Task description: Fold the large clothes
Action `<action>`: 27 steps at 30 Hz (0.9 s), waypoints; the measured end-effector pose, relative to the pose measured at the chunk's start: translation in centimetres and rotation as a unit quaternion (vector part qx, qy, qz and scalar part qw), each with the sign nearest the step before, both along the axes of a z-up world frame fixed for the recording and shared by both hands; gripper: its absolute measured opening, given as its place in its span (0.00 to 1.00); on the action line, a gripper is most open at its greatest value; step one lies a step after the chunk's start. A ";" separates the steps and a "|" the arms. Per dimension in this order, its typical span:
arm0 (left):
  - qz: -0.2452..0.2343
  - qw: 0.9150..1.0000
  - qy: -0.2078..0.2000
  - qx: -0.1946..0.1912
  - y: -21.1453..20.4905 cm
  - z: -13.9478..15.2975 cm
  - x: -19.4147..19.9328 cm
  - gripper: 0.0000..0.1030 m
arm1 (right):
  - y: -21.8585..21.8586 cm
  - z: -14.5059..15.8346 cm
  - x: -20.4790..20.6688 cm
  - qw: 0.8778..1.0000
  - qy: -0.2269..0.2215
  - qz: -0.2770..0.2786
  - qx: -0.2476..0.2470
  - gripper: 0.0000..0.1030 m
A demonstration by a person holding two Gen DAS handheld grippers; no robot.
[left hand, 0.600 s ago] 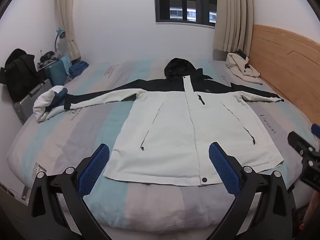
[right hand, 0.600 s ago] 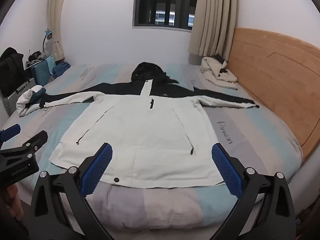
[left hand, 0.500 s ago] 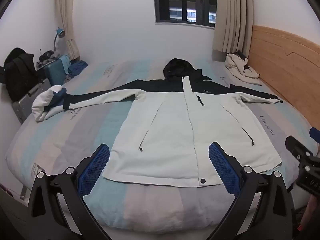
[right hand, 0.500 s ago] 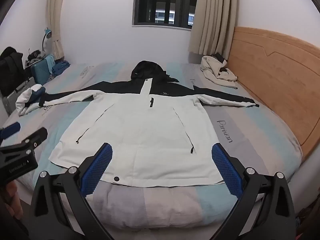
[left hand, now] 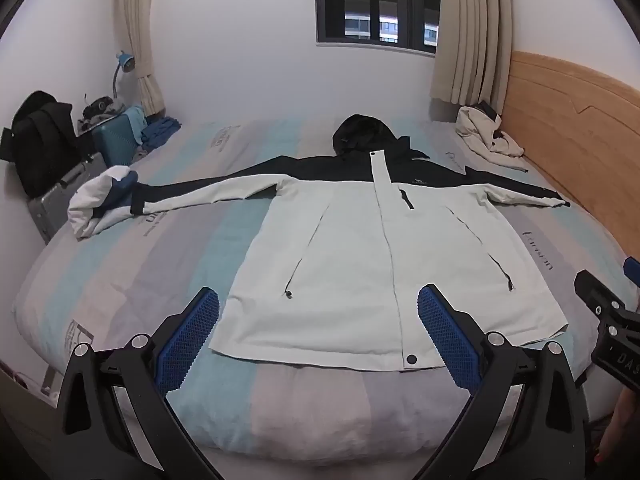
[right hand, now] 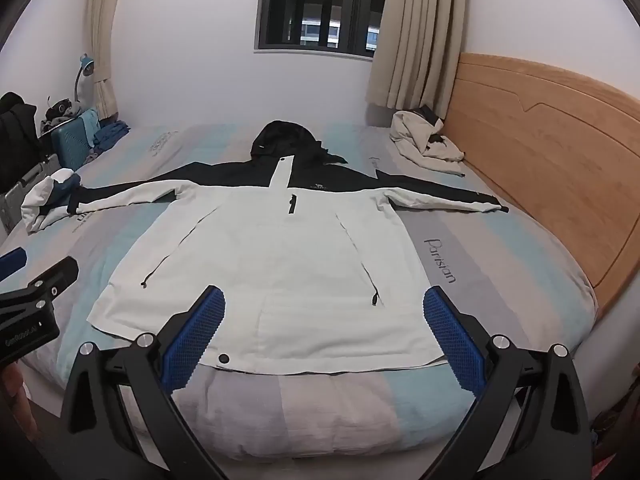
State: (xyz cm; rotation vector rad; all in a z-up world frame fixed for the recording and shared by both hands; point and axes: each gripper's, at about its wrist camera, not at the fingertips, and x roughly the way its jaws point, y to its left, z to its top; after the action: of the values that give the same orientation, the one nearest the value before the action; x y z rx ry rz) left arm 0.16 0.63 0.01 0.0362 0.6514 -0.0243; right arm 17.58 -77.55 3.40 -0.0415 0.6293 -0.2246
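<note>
Both my tools hover off the foot edge of the bed (left hand: pixel 120 264), angled down at it; nothing gripped. Left gripper (left hand: pixel 318 332): jaws spread wide, blue pads clear of the fabric, the jacket hem showing in the gap between them; right gripper (right hand: pixel 324 332): same, jaws spread wide, empty.

Hooded jacket (left hand: pixel 384 256) lies flat, front up, zipped, on the striped bedsheet; white body, black yoke and hood (left hand: pixel 362 136); hood at 12 o'clock toward the window (left hand: pixel 376 0), hem at 6 o'clock nearest me; both sleeves stretched straight out, left sleeve (left hand: pixel 208 194) to 9 o'clock, right sleeve (left hand: pixel 520 194) to 3 o'clock with its cuff near the wooden headboard (left hand: pixel 576 128). Left cuff touches a crumpled white-and-blue garment (left hand: pixel 102 200) at the 9 o'clock bed edge.

Beige garment (left hand: pixel 486 136) bunched at 1 o'clock in the bed corner by the headboard, well apart from the jacket; beige curtains (left hand: pixel 472 28) either side of the window. Off the bed at 10 o'clock: teal suitcase (left hand: pixel 114 142), silver case (left hand: pixel 60 196), black backpack (left hand: pixel 40 136), blue desk lamp (left hand: pixel 124 66).

From the left view the right gripper's body sits at the 3 o'clock frame edge; from the right view the left one sits at 9 o'clock; a bit of hand (right hand: pixel 16 400) under it.
</note>
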 end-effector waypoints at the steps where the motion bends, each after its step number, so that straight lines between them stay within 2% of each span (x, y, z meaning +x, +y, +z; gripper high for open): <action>1: 0.000 1.000 0.001 -0.004 0.2 -0.1 -0.1 0.94 | 0.0 0.0 0.0 1.000 -0.001 0.000 -0.001 0.93; 4: 0.003 1.000 0.007 -0.016 0.4 -0.1 -0.1 0.94 | -0.2 0.3 -0.1 1.000 -0.007 -0.003 -0.008 0.93; 15: 0.011 1.000 0.007 -0.014 0.5 0.2 -0.1 0.94 | -0.8 0.2 0.1 1.000 -0.002 -0.001 -0.004 0.93; 27: -0.010 1.000 0.005 -0.009 0.4 0.2 0.0 0.94 | -0.6 -0.5 0.0 1.000 0.008 0.017 -0.002 0.93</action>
State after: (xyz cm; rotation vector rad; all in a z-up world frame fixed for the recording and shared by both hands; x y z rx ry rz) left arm 0.13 1.04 0.21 0.0254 0.6616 -0.0495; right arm 17.58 -78.12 2.92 -0.0577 0.6437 -0.1921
